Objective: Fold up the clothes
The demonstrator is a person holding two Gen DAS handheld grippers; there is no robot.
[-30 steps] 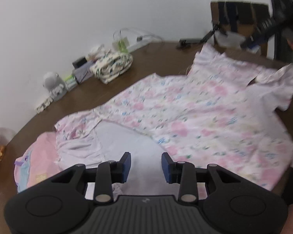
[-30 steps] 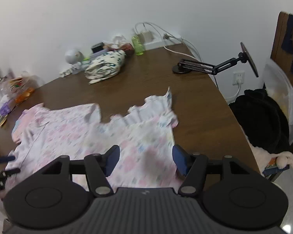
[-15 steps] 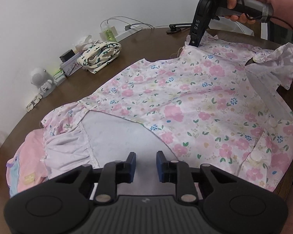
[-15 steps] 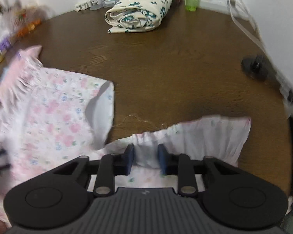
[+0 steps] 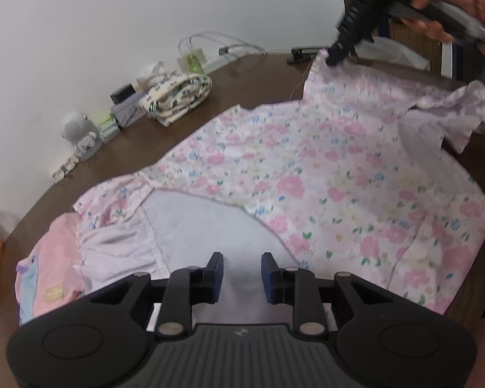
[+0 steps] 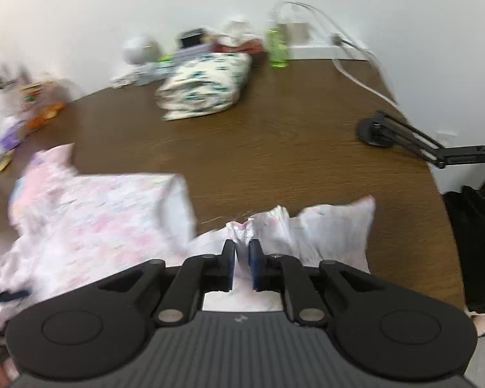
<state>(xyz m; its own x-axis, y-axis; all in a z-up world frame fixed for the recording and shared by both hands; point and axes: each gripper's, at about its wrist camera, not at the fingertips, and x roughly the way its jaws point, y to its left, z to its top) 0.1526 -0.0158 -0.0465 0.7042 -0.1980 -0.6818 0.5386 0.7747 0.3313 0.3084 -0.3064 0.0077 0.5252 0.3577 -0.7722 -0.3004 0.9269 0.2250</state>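
A pink floral dress lies spread on the brown table. My left gripper is open just above the dress's pale inner lining near the neckline, holding nothing. My right gripper is shut on the dress's ruffled edge and lifts it off the table; in the left wrist view it shows at the far corner of the dress, held by a hand. The rest of the dress is blurred in the right wrist view.
A folded white-and-green garment lies at the back by the wall. A folded pink garment sits under the dress's left sleeve. Small clutter, a green bottle, cables and a black stand base line the table's far side.
My right gripper closed on the dress's ruffled edge and raised it. My left gripper opened slightly and stayed over the lining.
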